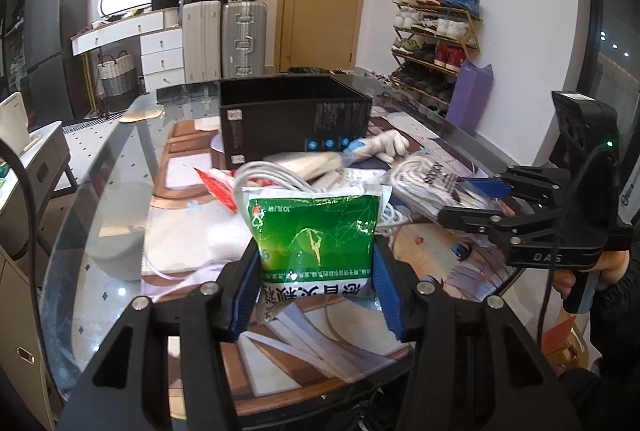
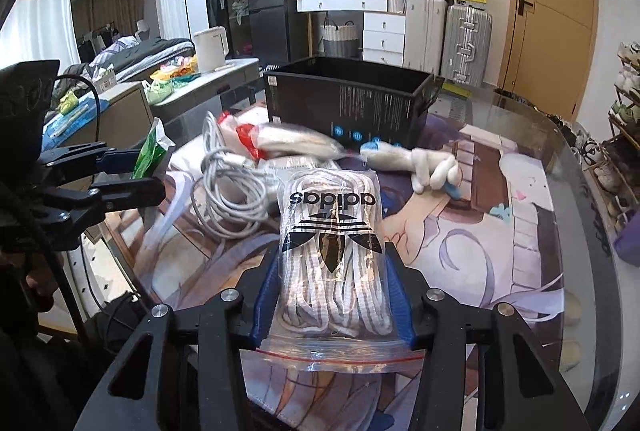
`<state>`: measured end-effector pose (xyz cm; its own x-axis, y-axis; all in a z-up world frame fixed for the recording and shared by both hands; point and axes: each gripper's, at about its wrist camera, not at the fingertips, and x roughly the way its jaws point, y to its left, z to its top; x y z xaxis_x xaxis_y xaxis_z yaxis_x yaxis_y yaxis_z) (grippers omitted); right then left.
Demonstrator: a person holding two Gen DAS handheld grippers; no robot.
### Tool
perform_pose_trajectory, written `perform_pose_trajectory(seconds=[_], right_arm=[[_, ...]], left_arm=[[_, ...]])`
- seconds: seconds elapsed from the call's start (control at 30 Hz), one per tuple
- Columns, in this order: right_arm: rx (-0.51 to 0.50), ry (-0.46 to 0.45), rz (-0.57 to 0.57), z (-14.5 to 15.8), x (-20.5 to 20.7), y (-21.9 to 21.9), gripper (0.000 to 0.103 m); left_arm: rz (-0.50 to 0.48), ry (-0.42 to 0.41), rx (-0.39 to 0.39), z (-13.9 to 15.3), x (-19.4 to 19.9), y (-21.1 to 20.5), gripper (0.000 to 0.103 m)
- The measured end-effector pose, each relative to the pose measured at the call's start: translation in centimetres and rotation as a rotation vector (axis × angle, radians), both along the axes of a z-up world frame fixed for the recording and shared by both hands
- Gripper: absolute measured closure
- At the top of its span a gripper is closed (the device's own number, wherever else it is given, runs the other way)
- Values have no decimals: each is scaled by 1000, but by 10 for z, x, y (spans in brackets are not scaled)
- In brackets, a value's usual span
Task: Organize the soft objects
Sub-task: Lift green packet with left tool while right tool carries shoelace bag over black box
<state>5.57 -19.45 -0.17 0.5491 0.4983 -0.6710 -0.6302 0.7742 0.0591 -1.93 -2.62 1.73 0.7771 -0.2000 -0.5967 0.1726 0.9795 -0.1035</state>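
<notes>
While both packets hang clear of the desk, the step in hand looks like carrying them to the open black box that stands toward the far edge. The left gripper pinches a green sachet by its lower half, blue pads pressing on either side, so the sachet stands upright above the printed mat. The right gripper is closed on a clear zip bag of white laces, its pads squeezing the bag's sides while the sealed red strip hangs out behind the jaws.

Left on the mat are a loose coil of white cable, a small white plush toy just before the box's near wall, and a red-and-white wrapped packet close to the cable.

To do this well, I judge each packet should rise high enough to pass over the box's near wall before the jaws part; both are limp and will sag, so the trailing ends are what may catch the rim. The two grippers sit near each other over the mat's middle, so taking the box one at a time would avoid a clash. The laces bag is slick, and a slow, level carry should keep it from sliding out. Release should come only once each packet is well inside the walls.
</notes>
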Motion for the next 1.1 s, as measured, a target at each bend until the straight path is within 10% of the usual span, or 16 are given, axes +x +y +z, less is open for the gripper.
perform_pose_trajectory(seconds=[1.1], right_arm=[[133,-115,-66,72,19,-3,55]], left_arm=[[99,-94,19,48,44,29,52]])
